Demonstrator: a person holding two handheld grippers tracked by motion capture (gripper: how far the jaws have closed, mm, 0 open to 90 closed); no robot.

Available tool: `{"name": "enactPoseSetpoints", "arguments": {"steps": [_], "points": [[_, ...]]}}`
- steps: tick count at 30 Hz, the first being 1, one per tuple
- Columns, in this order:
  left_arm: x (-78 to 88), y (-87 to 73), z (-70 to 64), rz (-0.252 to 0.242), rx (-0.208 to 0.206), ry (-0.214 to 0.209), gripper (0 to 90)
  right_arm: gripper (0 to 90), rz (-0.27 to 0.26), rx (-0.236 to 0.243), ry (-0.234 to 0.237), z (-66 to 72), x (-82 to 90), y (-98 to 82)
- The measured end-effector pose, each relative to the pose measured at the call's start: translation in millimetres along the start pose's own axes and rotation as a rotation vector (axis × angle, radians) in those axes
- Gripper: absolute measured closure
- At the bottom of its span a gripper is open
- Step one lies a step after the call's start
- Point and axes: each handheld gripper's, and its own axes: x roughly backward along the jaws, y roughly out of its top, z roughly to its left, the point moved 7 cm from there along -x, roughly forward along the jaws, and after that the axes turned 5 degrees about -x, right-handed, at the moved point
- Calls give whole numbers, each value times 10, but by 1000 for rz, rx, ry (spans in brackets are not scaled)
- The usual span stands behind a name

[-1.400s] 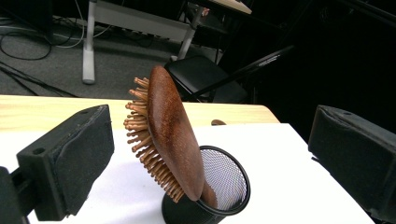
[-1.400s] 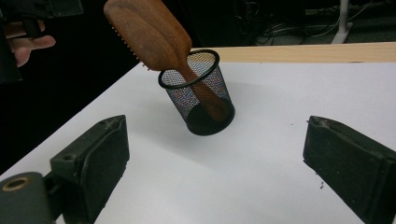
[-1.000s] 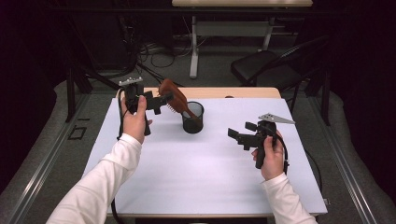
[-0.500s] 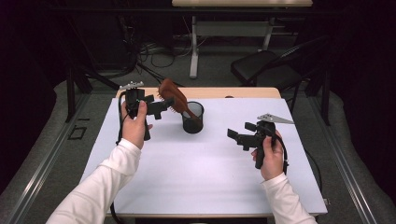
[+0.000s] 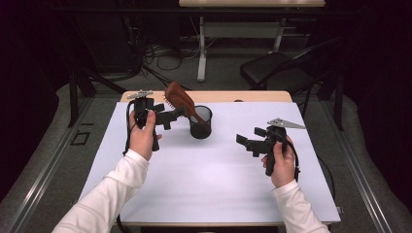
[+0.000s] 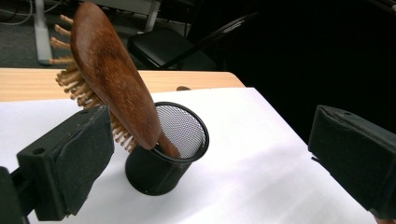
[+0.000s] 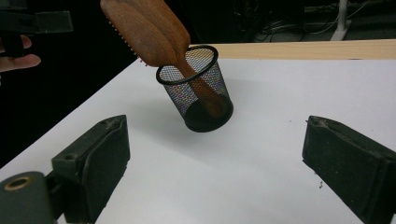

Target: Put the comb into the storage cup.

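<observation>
High view first, from the left: our left tool (image 5: pixel 176 115) hangs over the back-left part of the white surface (image 5: pixel 214 184), its jaws spread wide around the head of the wooden hairbrush (image 5: pixel 179 99) without pinching it. Seen from the left gripper view, one pad (image 6: pixel 88 154) sits just beside the bristles, perhaps brushing them, while the other pad (image 6: pixel 355 158) stands well apart.

That hairbrush stands handle-down in the black mesh cup (image 5: pixel 200 122), leaning toward our left, its paddle head well above the rim. We judge the brush stiff and fairly light, with a smooth, rounded wooden back that could slip under a shallow pinch; the peg bristles on the other face give a rougher hold but may flex. We would take hold across the head, one pad on the back and one on the bristle side, or at the neck just above the rim.

We reckon the cup is light and open-weave, and top-heavy with the brush in it, so it may tip or slide if the brush is levered.

Farther right, our right tool (image 5: pixel 244 141) hovers over the surface, jaws spread and empty, well apart from the cup.
</observation>
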Motion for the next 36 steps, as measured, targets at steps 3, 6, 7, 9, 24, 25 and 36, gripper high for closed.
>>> {"name": "enactPoseSetpoints", "arguments": {"steps": [3,6,7,9,24,25,36], "points": [[3,-33,-5,1,-7,0,3,72,3,1,-3,-4,-3,-4],[11,-70,-9,7,-20,-4,3,72,3,3,-3,-3,-5,-6],[19,-84,-15,10,-21,-1,4,72,3,2,-3,-4,-4,-5],[39,-115,-30,18,-49,7,10,72,0,-2,-3,-4,1,0],[109,-324,-140,51,-114,-32,11,72,-5,-1,-4,-8,11,8],[105,-335,-136,54,-114,-28,13,72,-5,-1,-4,-8,10,7],[80,-479,-170,96,-163,-36,20,72,-2,0,-5,-9,8,5]]}}
